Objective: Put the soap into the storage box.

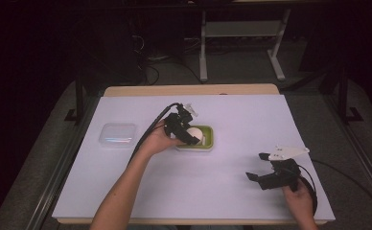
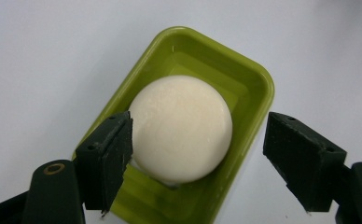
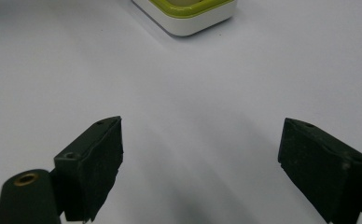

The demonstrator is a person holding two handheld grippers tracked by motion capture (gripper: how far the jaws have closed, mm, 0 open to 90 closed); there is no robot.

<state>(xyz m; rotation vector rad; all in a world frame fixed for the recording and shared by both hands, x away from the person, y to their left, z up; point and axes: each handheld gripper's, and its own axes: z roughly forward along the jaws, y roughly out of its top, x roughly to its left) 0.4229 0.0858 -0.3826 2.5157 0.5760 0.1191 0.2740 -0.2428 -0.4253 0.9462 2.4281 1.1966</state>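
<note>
A round cream-white soap bar (image 2: 181, 128) lies in a lime-green dish (image 2: 258, 84) with a white base, near the middle of the white table. My left gripper (image 2: 202, 158) hangs open just above it, its jaws on either side of the soap: one close to the soap's edge, the other well clear. From above, the left gripper (image 1: 190, 130) covers the left part of the dish (image 1: 208, 143), and the soap (image 1: 196, 134) peeks out beside it. My right gripper (image 1: 257, 166) is open and holds nothing, low over the table at the front right. Ahead of the right gripper (image 3: 200, 163), the dish (image 3: 188, 14) sits at the top edge.
A clear plastic lid or box (image 1: 118, 134) lies flat on the table, left of the dish. The white sheet (image 1: 232, 191) covers a wooden table whose back edge (image 1: 189, 90) shows. Cables trail from both grippers.
</note>
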